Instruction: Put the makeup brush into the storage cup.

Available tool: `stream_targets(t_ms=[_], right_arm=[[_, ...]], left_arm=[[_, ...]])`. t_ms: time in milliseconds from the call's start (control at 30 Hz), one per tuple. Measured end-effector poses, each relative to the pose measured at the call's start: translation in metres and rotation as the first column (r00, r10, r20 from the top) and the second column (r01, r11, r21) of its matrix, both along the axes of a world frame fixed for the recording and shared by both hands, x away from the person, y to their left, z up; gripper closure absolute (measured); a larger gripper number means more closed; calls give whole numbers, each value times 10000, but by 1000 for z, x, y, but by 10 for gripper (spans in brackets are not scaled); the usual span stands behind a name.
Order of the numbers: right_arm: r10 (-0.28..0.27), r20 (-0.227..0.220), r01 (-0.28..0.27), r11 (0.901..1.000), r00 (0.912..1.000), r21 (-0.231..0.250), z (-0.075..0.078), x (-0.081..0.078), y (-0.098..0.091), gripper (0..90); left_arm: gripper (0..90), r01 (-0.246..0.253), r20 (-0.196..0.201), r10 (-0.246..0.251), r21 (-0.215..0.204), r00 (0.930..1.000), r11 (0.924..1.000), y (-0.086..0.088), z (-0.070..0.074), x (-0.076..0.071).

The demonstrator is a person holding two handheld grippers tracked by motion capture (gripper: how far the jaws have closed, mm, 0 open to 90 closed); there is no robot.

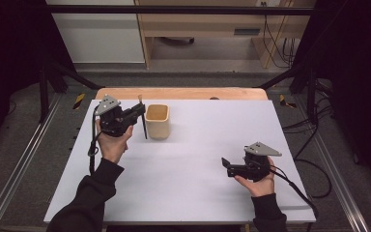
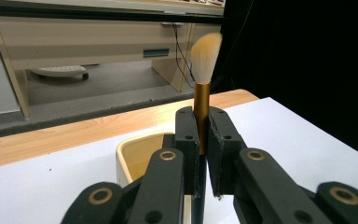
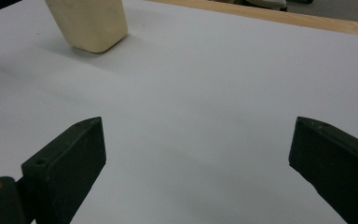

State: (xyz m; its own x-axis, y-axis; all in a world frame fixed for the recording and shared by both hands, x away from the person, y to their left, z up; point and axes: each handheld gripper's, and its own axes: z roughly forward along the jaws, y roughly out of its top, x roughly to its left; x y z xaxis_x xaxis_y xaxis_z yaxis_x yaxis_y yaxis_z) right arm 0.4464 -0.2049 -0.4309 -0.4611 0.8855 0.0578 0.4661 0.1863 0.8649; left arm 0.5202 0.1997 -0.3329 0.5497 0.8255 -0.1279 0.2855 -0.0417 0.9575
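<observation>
Left tongs [image 2: 203,135] clenched on brush [image 2: 202,100] at its metal ferrule, upright, beside cream cup [image 1: 157,121] on bench [image 1: 198,159]. Judged light, stiff-handled, soft-bristled (ferrule possibly slick); best gripped mid-handle. Right tongs [image 3: 196,172] released, idle.

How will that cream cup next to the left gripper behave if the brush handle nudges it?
The cream cup stands taller than its base and narrows downward, so a knock near its rim could tip it. It looks empty and probably light, so it may slide on the smooth white table. The brush sits clamped in the left gripper.
</observation>
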Motion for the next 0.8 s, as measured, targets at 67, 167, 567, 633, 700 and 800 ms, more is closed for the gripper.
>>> stream_targets(t_ms=[67, 167, 567, 633, 700, 800], right_arm=[[3, 16, -3, 10000, 10000, 5, 0, 0, 0, 43], [-24, 34, 24, 10000, 10000, -34, 1, 0, -1, 42], [-63, 89, 63, 10000, 9999, -14, 1, 0, -2, 34], [-76, 98, 76, 10000, 9999, -30, 1, 0, -2, 34], [-91, 99, 91, 10000, 9999, 1, 2, 0, -2, 33], [-93, 131, 94, 10000, 9999, -31, 2, 0, -3, 32]], left_arm=[[829, 3, -7, -3, 14, 10000, 10000, -1, 0, 1], [829, -16, 21, 16, 58, 10000, 10000, -3, 2, 6], [829, -188, 231, 183, 210, 9996, 9996, -5, 15, 23], [829, -208, 248, 203, 178, 9995, 9996, -5, 16, 26], [829, -218, 271, 214, 162, 9994, 9996, -6, 17, 28], [829, -224, 308, 219, 141, 9993, 9997, -7, 19, 31]])
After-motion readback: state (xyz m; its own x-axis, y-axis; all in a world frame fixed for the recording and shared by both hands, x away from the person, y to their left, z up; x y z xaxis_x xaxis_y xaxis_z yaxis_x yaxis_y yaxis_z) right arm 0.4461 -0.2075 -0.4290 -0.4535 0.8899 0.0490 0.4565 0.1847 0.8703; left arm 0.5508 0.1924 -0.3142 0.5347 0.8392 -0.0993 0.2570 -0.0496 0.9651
